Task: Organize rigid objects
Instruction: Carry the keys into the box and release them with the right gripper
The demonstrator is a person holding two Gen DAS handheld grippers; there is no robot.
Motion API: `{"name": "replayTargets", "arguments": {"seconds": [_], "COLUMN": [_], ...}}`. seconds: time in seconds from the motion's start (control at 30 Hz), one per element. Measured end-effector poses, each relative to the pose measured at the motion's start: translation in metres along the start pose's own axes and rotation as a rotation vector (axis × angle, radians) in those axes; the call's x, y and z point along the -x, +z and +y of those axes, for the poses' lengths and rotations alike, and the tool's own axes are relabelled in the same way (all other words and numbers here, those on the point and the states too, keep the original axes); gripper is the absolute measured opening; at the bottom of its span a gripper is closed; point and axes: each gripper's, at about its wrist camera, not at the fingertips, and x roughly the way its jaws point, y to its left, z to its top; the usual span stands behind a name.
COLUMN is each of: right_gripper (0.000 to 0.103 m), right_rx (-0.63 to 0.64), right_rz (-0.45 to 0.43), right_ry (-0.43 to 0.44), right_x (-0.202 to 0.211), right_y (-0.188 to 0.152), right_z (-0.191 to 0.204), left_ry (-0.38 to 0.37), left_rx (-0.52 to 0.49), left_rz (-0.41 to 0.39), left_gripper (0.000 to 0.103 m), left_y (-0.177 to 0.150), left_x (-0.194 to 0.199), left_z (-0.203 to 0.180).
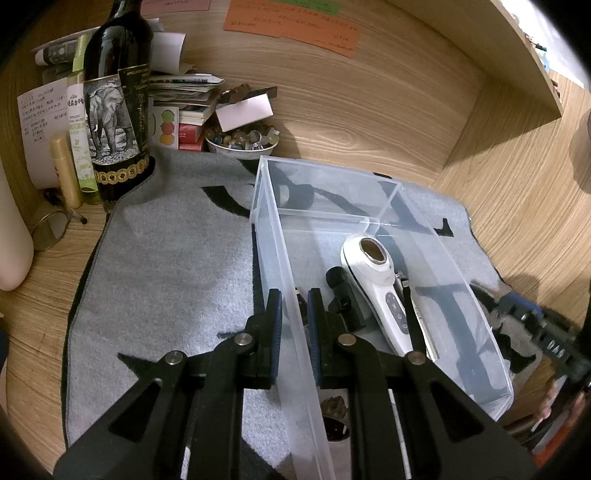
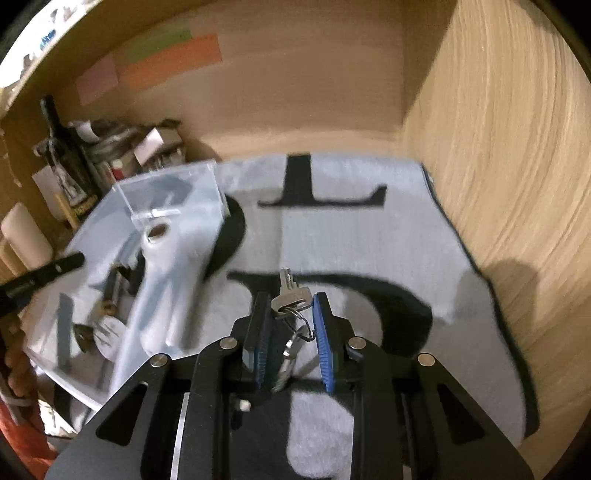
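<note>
Left tongs [image 1: 294, 295]: closed on the near left wall of the box [image 1: 380, 221], one pad outside the wall and one inside; nothing else is held.
Right tongs [image 2: 289, 299]: closed narrow on a bunch of keys [image 2: 291, 295], which is gripped between the blue pads; one key blade juts forward past the tips, and the ring and further keys hang back between the fingers.
Keys: held clear above the mat [image 2: 351, 240], to the right of the box, not in it.
Box: clear plastic, open-topped, set on the mat; a clear divider is seen across its far part.
Box contents: a white handheld device [image 1: 380, 284] with a round metal head and a row of buttons is laid lengthwise; a black item [image 1: 341, 291] is seen just left of it and a slim black-and-silver item [image 1: 415, 317] just right of it. What these two are cannot be told.
Mat: grey, with large black letters, spread over the wooden worktop [image 1: 517, 192].
Back left corner: a dark bottle [image 1: 118, 103] with an elephant label is stood upright at the mat's edge; a bowl [image 1: 242, 142] of small stones is set beside a stack of books and papers.
Back wall: coloured paper notes [image 1: 291, 26] are stuck to the wood panel.
Right-wrist view: blurred throughout.
</note>
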Motion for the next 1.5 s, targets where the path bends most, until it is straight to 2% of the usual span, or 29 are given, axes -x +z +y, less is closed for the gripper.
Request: {"name": "replayTargets", "arguments": {"seconds": [0.2,0.37,0.57,0.7,0.83,1.2,1.5], "right_gripper": [0.021,0.021,0.021,0.021,0.021,0.021,0.024], "right_rx": [0.049,0.1,0.191,0.259,0.312,0.417,0.431], "right_rz": [-0.096,-0.161,-0.183,-0.144,-0.057,0.147,0.171], "right_ry": [0.033,0.094,0.166,0.209,0.253,0.256,0.255], "right_x": [0.015,0.028,0.031,0.019,-0.004,-0.051,-0.048], "right_y": [0.027,0.048,0.057,0.054,0.047,0.028,0.026], "right_z": [0.018,0.041,0.078,0.101,0.121,0.137,0.134], "left_ry": [0.001,0.001,0.0,0.0,-0.002,-0.002,0.0], "left_rx": [-0.002,-0.001,-0.001,0.0,0.001,0.0,-0.002], "left_rz": [0.0,0.0,0.0,0.0,-0.001,0.0,0.001], "left_gripper": [0.013,0.013,0.013,0.013,0.013,0.013,0.013], "left_y": [0.0,0.0,0.0,0.0,-0.001,-0.001,-0.001], "left_x": [0.0,0.0,0.0,0.0,0.001,0.001,0.001], "left_z": [0.0,0.0,0.0,0.0,-0.001,-0.001,-0.001]}}
